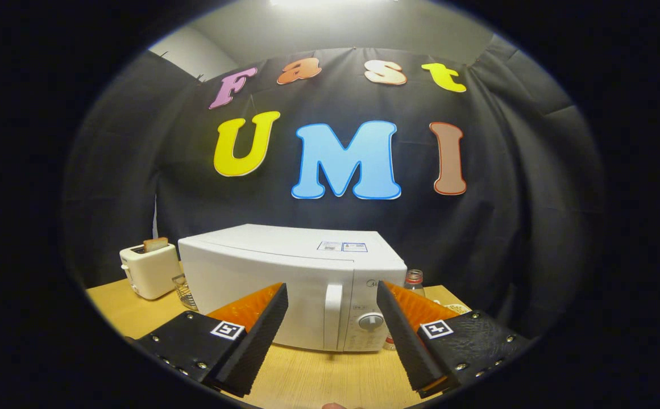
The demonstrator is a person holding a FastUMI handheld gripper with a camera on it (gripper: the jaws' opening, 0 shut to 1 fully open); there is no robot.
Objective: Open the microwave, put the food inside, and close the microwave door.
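Clear tabletop (pixel 307 369) before shut microwave (pixel 284 284)

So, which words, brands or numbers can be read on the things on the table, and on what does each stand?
None can be read.
Two stickers on top of the microwave: too small.
Brand mark above the dial: blurred.
Print around the dial: too small.
Square markers on the gripper, which is open with the door handle beyond its fingers: patterns, no words.

A wooden table (pixel 307 375) bears a white microwave (pixel 284 278), a toaster (pixel 149 270) and a bottle (pixel 414 281).
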